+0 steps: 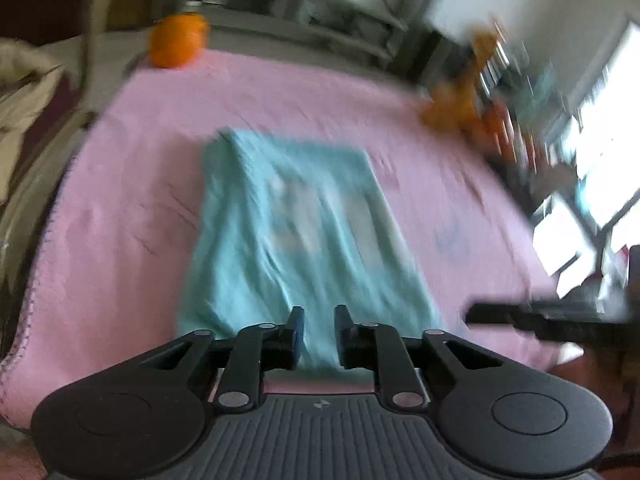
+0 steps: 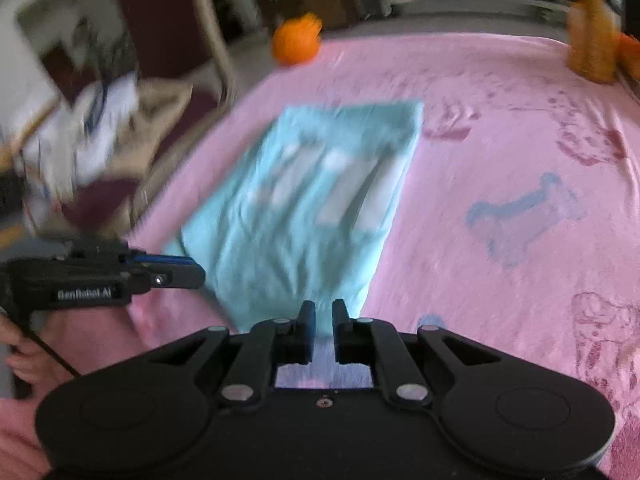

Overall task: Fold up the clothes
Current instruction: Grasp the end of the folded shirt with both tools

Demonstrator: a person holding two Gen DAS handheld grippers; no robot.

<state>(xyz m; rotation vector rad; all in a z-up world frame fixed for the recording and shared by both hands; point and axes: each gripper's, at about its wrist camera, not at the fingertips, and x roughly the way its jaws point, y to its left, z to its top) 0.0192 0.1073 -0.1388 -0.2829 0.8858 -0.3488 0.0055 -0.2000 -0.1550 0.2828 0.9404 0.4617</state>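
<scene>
1. Clothes pile [image 2: 92,140], at 10 o'clock in the right wrist view: white and beige garments heaped on a dark chair off the bed; blurred, so we cannot count them.

2. Orange ball [image 1: 176,42], at 11 o'clock on the far edge of the blanket [image 1: 132,184]; well apart from the shirt.

3. Left gripper [image 1: 319,330]: fingers a narrow gap apart, holding nothing that we can see. It hangs over the shirt's near hem; whether it touches, we cannot tell.

4. Shirt [image 1: 296,232], the task's thing: pale blue with a white print, lying flat at the centre of the pink blanket, already folded to a long rectangle running from 6 toward 12 o'clock. We judge it light, soft and limp, likely to sag and wrinkle when lifted. Best hold, in our view: the two near corners, one per gripper, pinching all layers together so the fold stays square.

5. Right gripper [image 2: 323,330]: fingers a narrow gap apart, nothing between them that we can see, poised at the near hem at 6 o'clock.

6. Orange toys [image 2: 592,36], at 1 o'clock on the blanket's far edge.

7. Containers: none that we can make out; the background is too blurred to tell
</scene>
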